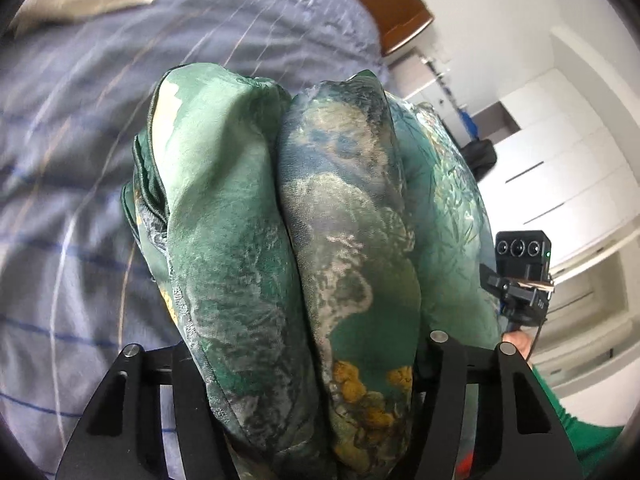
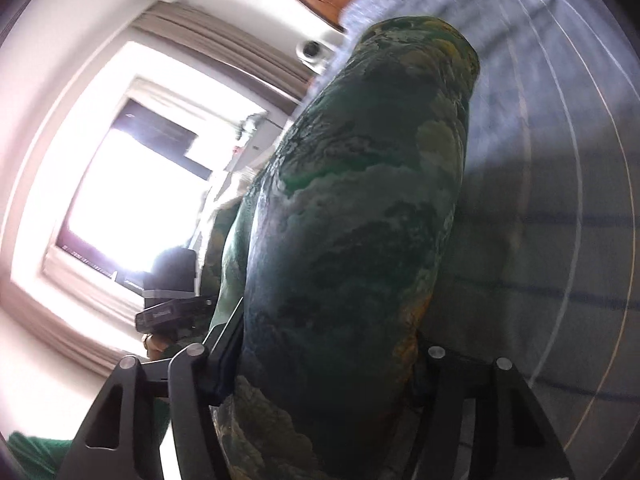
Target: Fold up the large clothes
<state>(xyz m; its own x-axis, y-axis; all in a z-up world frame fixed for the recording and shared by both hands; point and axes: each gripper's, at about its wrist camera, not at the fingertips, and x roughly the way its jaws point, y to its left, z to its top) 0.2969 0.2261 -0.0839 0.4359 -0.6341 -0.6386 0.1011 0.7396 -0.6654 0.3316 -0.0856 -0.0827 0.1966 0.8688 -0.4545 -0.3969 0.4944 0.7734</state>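
A green patterned silky garment (image 1: 304, 240) with yellow and pale blotches is bunched in thick folds between the jaws of my left gripper (image 1: 312, 360), which is shut on it and holds it above the bed. My right gripper (image 2: 320, 360) is shut on the same garment (image 2: 360, 220), which fills the gap between its jaws and hangs up and away from the camera. The fingertips of both grippers are hidden by cloth. The right gripper's body and camera show at the right edge of the left wrist view (image 1: 520, 276).
A blue-grey striped bedsheet (image 1: 80, 160) lies under the garment, with a brown wooden headboard (image 1: 384, 4) behind it. A grey cloth (image 1: 80, 0) lies at the far corner of the bed. White wardrobes (image 1: 568, 168) stand at the right. A bright window (image 2: 132, 192) is beside the bed.
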